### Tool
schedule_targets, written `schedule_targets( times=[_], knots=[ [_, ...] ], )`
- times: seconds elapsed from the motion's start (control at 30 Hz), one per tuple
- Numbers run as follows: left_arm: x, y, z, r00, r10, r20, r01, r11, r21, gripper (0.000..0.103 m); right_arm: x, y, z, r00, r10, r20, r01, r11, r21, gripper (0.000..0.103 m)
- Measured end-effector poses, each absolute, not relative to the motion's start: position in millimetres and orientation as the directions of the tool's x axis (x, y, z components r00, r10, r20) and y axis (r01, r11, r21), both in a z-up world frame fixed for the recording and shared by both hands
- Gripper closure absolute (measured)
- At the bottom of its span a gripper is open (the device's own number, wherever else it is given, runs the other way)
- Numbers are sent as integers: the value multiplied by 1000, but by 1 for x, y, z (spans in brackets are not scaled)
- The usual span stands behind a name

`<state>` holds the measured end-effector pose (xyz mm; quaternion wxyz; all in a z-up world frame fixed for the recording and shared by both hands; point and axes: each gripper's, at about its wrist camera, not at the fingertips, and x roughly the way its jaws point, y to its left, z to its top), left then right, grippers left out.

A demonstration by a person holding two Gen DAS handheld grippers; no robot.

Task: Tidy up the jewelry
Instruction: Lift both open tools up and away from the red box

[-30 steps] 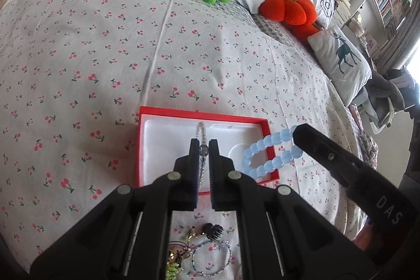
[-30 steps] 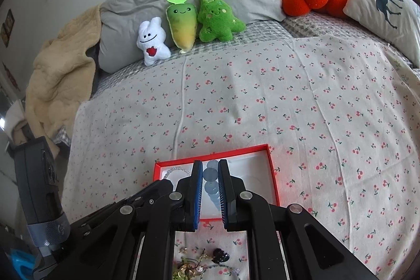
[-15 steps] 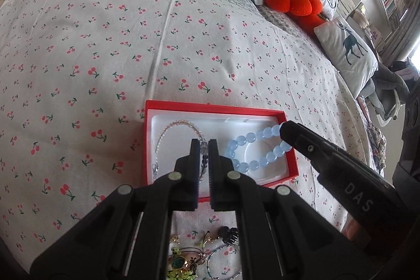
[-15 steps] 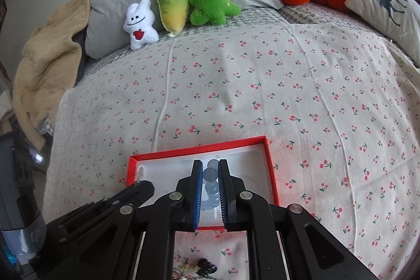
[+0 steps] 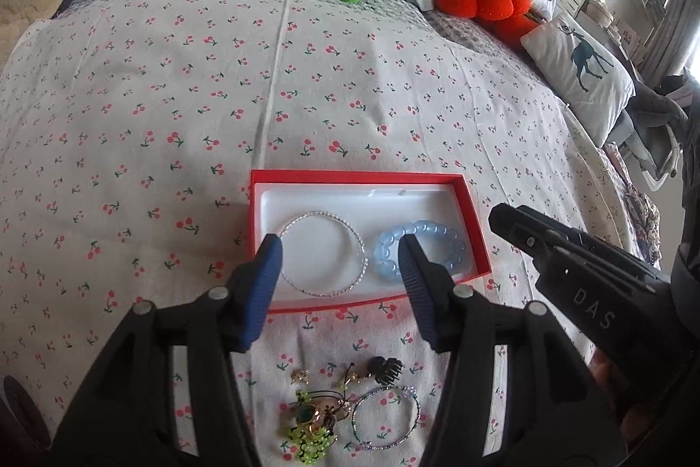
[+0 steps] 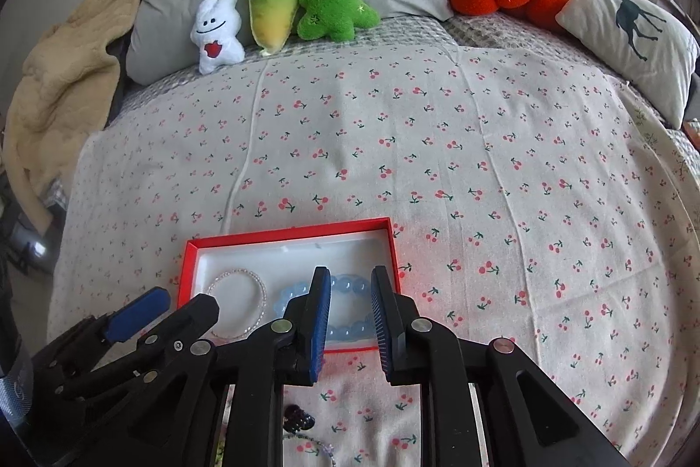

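1. Two bracelets lie flat in the red box (image 5: 474,235) on the bed (image 5: 306,95): clear one (image 5: 323,259) left, blue one (image 5: 422,250) right, nearly touching.
2. Loose pile (image 5: 315,419) and thin bracelet (image 5: 386,417) sit on the bed just before the box.
3. These look light, limp and slippery; I'd pinch the thin bracelet across one strand, gently.
4. My left gripper (image 5: 339,261) is spread wide, empty.
5. My right gripper (image 6: 350,303) is parted, holding nothing, over the blue one.

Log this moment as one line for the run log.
left gripper: open, empty | right gripper: open, empty | clear bead bracelet and blue bead bracelet: in red box | loose jewelry: on bedspread, unsorted
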<state>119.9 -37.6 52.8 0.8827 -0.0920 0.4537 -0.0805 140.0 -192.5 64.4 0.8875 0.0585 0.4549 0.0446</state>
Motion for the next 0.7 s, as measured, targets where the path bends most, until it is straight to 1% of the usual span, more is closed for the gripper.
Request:
schedule_targets(
  times=[0.03,0.07,0.1,0.13,0.17,0.27,0.5,0.7],
  knots=[
    [116,-38,55,573,-217,-790,57,972,-226,40,136,-195,66,578,134,-805,-20,988,150,76],
    [113,-38,56,568,-207,-797,54,975,-214,35,132,-199,67,574,141,-807,-13,986,164,62],
    [108,-38,57,560,-197,-805,52,978,-203,33,128,-203,69,576,155,-803,-6,983,186,37],
    [104,-38,57,552,-189,-812,52,980,-193,29,122,-208,71,585,171,-793,-1,978,210,30],
    [99,-38,56,547,-180,-818,50,982,-183,27,118,-212,73,586,179,-790,3,975,223,28],
    [84,-37,55,538,-143,-831,37,989,-146,22,107,-220,74,564,177,-806,9,975,220,28],
    [51,-29,50,522,-105,-847,15,993,-114,20,78,-231,68,529,155,-835,1,983,183,27],
    [31,-27,42,517,-99,-850,34,995,-95,20,53,-228,58,523,133,-842,-43,991,129,24]
  ],
)
